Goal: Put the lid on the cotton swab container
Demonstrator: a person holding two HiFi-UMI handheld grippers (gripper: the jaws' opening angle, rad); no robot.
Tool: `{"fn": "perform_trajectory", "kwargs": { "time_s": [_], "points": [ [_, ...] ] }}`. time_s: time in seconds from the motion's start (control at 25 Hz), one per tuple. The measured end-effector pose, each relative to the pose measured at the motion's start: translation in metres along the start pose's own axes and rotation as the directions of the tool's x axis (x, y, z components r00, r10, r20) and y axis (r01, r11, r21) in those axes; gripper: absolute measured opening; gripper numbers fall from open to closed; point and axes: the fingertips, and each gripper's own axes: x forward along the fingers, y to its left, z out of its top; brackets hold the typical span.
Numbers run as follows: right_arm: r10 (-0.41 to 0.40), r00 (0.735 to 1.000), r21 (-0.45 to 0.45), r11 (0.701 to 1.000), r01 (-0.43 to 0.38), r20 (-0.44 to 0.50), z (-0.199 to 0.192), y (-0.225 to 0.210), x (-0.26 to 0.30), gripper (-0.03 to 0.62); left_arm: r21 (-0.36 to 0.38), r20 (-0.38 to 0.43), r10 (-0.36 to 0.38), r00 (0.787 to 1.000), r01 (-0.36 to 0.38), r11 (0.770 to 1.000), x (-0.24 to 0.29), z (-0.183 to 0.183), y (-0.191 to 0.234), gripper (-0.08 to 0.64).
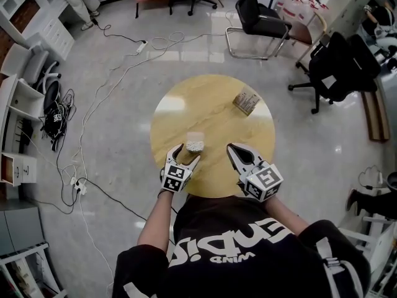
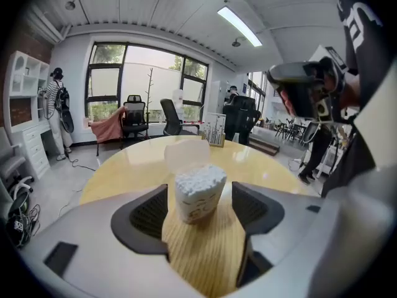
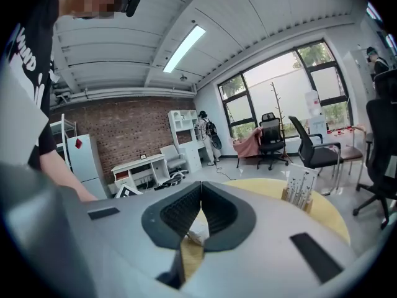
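The left gripper [image 1: 188, 156] is held with its jaws wide apart on either side of the cotton swab container [image 2: 198, 194], which is touched by neither pad. The container is stood on the round table [image 1: 211, 104] near its close edge, and its lid [image 2: 186, 154] is raised upright behind it. Just beside, the right gripper [image 3: 200, 213] is kept closed on nothing. Farther across, a patterned box [image 1: 247, 101] is seen.

White cotton swabs [image 2: 199, 177], wood-grain yellow table [image 1: 211, 107], perhaps frosted lid [image 2: 186, 153]
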Motion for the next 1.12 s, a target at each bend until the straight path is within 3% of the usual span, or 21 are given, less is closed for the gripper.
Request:
{"fn": "perform_trajectory", "kwargs": {
  "time_s": [0.16,0.4,0.72,1.12],
  "points": [
    [-0.023,1.000,0.000,1.000,0.023,-0.014,-0.001,-0.004,0.001,0.002,0.032,-0.038,-0.026,0.999,0.027,0.999,0.025,-0.015,0.007,0.308],
    [-0.044,0.999,0.010,0.999,0.044,-0.030,-0.003,-0.007,0.006,0.003,0.058,-0.049,-0.093,0.994,0.096,0.994,0.039,-0.011,0.006,0.308],
    [-0.052,0.998,0.018,0.998,0.053,-0.042,-0.009,-0.010,0.012,0.003,0.061,-0.042,-0.114,0.993,0.116,0.991,0.044,-0.010,0.003,0.307],
    [0.031,0.997,-0.005,1.000,-0.031,-0.075,-0.019,-0.011,0.052,0.003,0.051,-0.033,-0.109,0.994,0.111,0.993,0.042,-0.011,0.000,0.293]
  ]
}}
